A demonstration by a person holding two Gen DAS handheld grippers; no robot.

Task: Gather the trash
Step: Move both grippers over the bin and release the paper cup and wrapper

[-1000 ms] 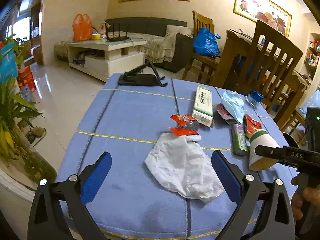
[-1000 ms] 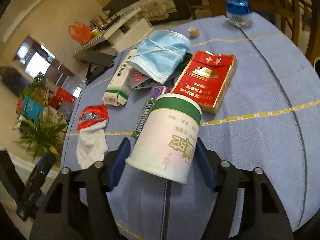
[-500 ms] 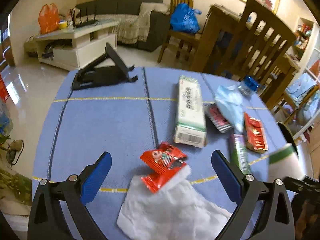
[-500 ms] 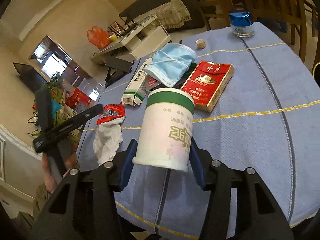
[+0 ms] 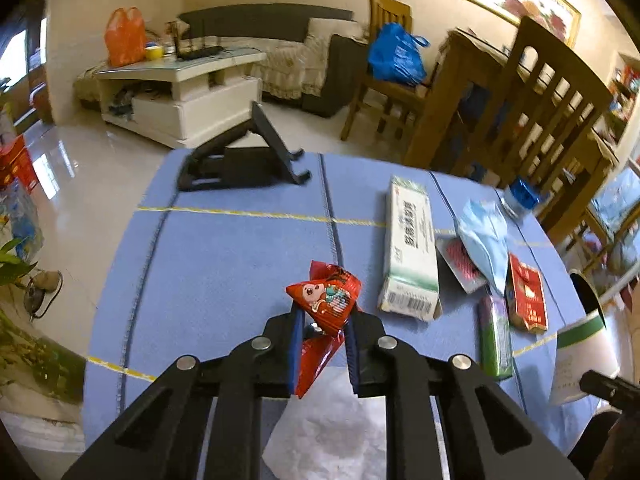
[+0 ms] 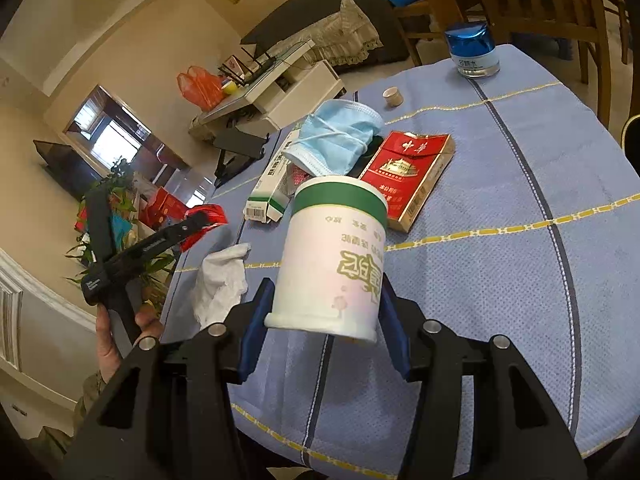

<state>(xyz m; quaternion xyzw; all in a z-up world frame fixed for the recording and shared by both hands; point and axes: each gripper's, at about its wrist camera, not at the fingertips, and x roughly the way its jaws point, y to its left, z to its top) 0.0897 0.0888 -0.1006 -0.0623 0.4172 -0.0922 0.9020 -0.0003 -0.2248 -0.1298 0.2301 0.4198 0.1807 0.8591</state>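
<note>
My left gripper is shut on a crumpled red snack wrapper, which sticks out ahead of the blue pads just above the table. Right under it lies a white tissue on the blue tablecloth. My right gripper is shut on a white paper cup with a green band, held tilted above the table's near edge. The right wrist view shows the left gripper at the left with the wrapper in it, and the tissue below. The cup shows at the left wrist view's right edge.
On the cloth lie a green-and-white box, a blue face mask, a red cigarette pack, a green gum pack and a blister pack. A black phone stand and a blue-capped jar stand at the far edge, with wooden chairs beyond.
My left gripper moved forward over the tissue and shut on the red wrapper. The right gripper kept its hold on the cup and drew back a little.
</note>
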